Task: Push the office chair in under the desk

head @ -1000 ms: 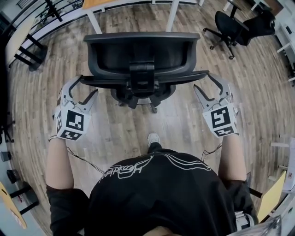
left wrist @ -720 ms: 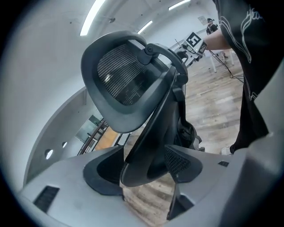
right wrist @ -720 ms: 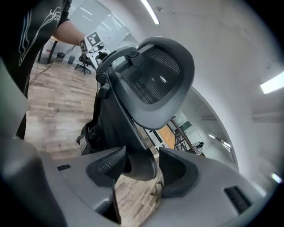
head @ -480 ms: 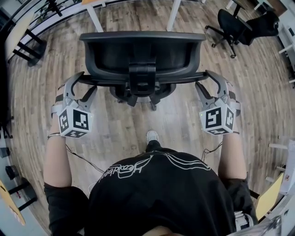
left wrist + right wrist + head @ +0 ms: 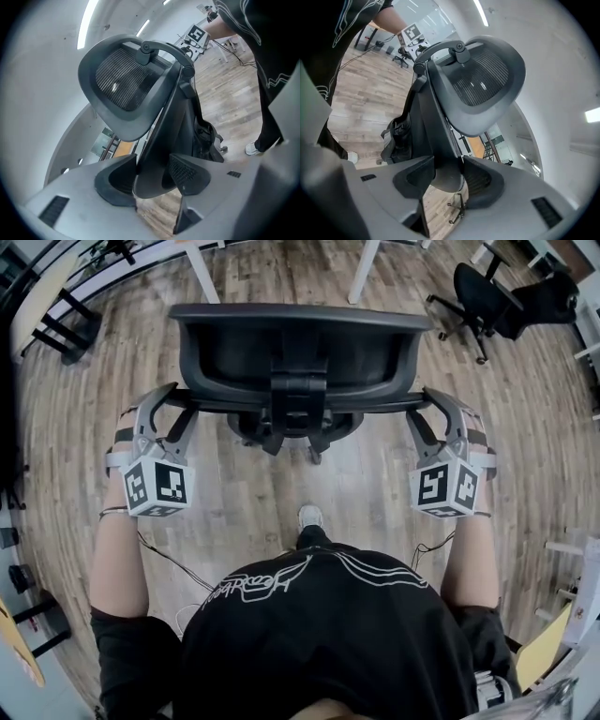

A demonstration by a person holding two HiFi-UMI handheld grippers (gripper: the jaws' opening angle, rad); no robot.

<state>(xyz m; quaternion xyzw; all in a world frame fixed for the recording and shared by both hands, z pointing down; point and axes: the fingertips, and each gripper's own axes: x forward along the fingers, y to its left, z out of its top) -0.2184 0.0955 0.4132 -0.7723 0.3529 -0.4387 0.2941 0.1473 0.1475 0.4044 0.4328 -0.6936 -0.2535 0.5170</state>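
Overhead plus flanking closeups — chair (image 5: 298, 343) shared

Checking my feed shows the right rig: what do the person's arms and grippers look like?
Left gripper and right gripper are grey, with curved fingers and dark ribbed pads, closing on the chair frame between them. Each carries a white cube with black square markers. Dark cables trail behind. The person wears a black short-sleeved shirt with white print.

Office: white-legged desks (image 5: 203, 275), swivel chairs (image 5: 298, 343), plank floor (image 5: 244, 493)
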